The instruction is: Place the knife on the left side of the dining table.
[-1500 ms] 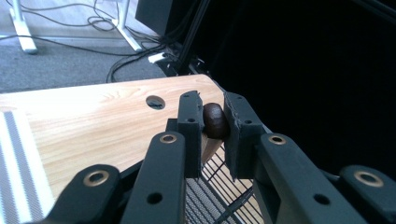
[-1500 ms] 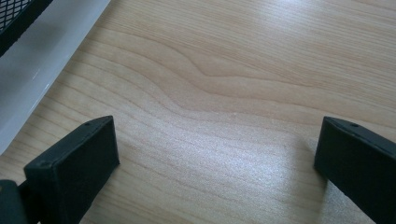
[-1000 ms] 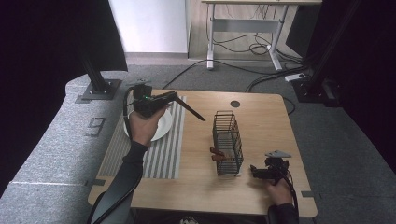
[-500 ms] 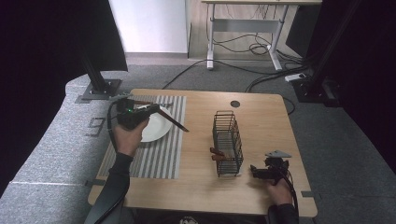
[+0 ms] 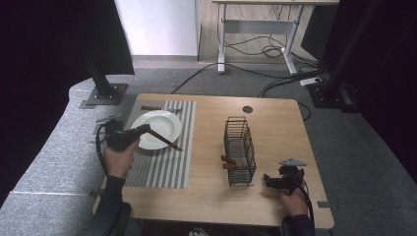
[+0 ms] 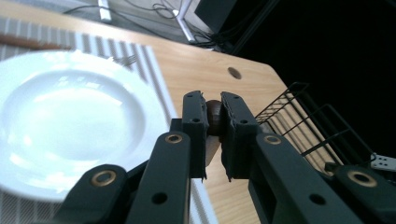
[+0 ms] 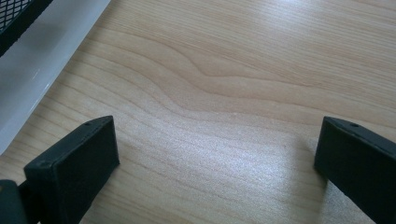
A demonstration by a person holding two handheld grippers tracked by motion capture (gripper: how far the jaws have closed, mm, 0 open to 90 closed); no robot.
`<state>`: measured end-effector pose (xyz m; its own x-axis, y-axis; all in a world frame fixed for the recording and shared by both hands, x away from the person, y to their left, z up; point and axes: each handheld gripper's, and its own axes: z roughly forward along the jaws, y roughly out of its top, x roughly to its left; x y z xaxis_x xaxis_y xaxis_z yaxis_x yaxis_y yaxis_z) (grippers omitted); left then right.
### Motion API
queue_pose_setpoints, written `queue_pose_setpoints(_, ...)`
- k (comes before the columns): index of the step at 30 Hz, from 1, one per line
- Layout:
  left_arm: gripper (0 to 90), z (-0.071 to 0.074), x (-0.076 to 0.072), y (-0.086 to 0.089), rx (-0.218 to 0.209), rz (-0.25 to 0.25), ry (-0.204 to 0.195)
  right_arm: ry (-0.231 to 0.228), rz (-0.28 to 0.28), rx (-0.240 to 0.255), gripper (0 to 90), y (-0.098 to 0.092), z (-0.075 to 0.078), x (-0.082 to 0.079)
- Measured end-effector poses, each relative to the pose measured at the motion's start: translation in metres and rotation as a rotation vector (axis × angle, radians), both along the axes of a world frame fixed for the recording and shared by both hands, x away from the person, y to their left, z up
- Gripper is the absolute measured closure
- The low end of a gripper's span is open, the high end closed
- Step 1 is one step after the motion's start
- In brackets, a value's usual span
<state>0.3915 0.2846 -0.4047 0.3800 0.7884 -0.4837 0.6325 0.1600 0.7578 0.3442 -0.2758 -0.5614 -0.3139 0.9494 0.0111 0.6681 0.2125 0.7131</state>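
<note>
My left gripper (image 5: pixel 146 130) hovers over the near left rim of the white plate (image 5: pixel 156 127), shut on a brown-handled utensil (image 5: pixel 168 142) that slants out over the striped placemat (image 5: pixel 167 164). The left gripper view has the rounded brown handle (image 6: pixel 214 116) pinched between the jaws, with the plate (image 6: pixel 70 126) to the left. A black wire basket (image 5: pixel 240 147) stands mid-table with two brown handles (image 5: pixel 227 162) poking out of its near side. My right gripper (image 5: pixel 269 180) rests open on the wood by the basket's near right corner, nothing between its jaws (image 7: pixel 217 135).
A brown-handled fork (image 5: pixel 160 108) lies across the placemat's far edge, beyond the plate. The basket's base (image 7: pixel 42 56) runs along the upper left in the right gripper view. A round hole (image 5: pixel 247 109) sits in the table near the far edge.
My left gripper has swung left and toward the near side, from above the table's middle to the plate's left rim, carrying the utensil. The right gripper has stayed put.
</note>
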Motion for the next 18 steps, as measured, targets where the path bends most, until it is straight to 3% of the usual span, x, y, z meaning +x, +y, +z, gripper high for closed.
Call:
queue_pose_setpoints(13, 80.5, -0.03, -0.005, 0.031, -0.051, 0.07, 0.065, -0.001, -0.001, -0.001, 0.0, 0.0, 0.0, 0.0)
queue_pose_setpoints(18, 78.7, -0.038, -0.002, 0.039, -0.031, 0.096, 0.067, 0.0, -0.002, 0.0, 0.0, 0.0, 0.0, 0.0)
